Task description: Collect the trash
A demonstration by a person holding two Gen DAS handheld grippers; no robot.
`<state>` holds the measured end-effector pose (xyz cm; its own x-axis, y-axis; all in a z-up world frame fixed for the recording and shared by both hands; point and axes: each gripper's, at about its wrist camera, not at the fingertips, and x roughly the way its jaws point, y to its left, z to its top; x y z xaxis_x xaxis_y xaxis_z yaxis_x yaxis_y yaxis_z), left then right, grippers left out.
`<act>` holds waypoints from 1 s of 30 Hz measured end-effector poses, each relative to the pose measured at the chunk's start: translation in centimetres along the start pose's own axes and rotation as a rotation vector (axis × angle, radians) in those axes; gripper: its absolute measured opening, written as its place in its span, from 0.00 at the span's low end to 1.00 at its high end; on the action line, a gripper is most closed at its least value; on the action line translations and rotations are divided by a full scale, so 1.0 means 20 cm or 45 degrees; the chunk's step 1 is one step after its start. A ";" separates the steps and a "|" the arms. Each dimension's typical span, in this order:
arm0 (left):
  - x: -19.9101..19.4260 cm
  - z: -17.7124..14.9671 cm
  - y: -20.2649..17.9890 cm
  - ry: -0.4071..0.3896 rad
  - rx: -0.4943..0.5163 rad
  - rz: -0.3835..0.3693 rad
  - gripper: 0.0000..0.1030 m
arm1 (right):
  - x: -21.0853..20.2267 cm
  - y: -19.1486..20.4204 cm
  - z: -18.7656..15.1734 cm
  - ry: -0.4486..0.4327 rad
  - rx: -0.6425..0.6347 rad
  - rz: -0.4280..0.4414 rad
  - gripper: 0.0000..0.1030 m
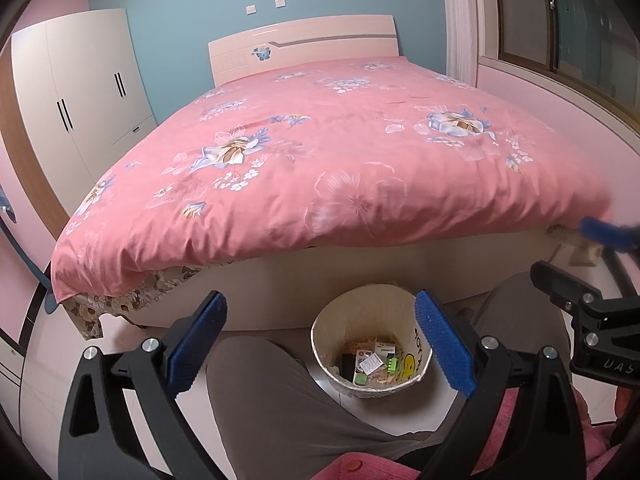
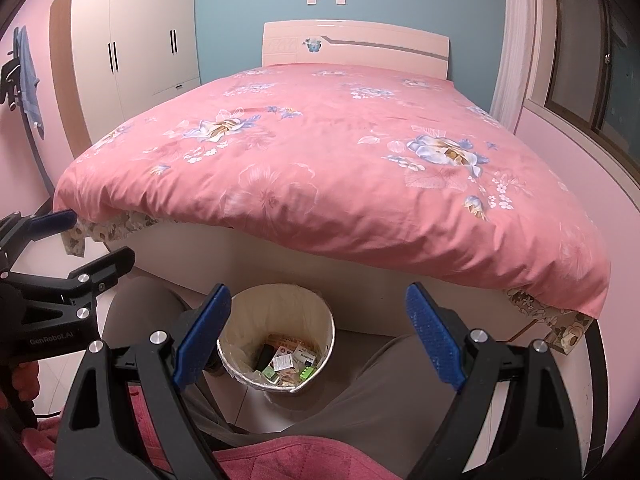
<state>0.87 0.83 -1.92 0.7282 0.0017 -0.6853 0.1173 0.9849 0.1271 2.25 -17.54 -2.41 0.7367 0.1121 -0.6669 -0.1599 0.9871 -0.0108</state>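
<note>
A white lined trash bin (image 1: 404, 308) stands on the floor at the foot of the bed, between the person's knees; it also shows in the right wrist view (image 2: 276, 308). Several small packets and boxes (image 1: 374, 362) lie in its bottom (image 2: 286, 362). My left gripper (image 1: 320, 344) is open and empty, held above and in front of the bin. My right gripper (image 2: 320, 340) is open and empty, beside the left one. Each gripper shows at the edge of the other's view. No trash shows on the pink bedcover.
A bed with a pink floral cover (image 1: 340, 152) fills the middle, its foot edge overhanging near the bin. A white wardrobe (image 1: 80, 92) stands at the left. A window (image 1: 580, 32) is at the right. The person's grey-trousered legs (image 1: 272, 400) flank the bin.
</note>
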 end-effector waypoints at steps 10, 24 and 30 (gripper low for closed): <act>0.00 0.00 0.00 -0.002 0.000 0.000 0.94 | 0.00 0.00 0.00 0.001 0.002 -0.001 0.85; 0.00 0.00 0.01 0.006 -0.005 -0.010 0.94 | 0.01 0.00 -0.01 0.016 0.003 0.003 0.85; -0.01 0.01 0.00 0.000 -0.012 -0.007 0.94 | 0.01 0.00 -0.01 0.019 -0.001 0.007 0.85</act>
<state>0.83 0.82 -1.74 0.7276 -0.0038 -0.6860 0.1152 0.9865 0.1168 2.23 -17.49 -2.70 0.7259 0.1159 -0.6779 -0.1646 0.9863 -0.0076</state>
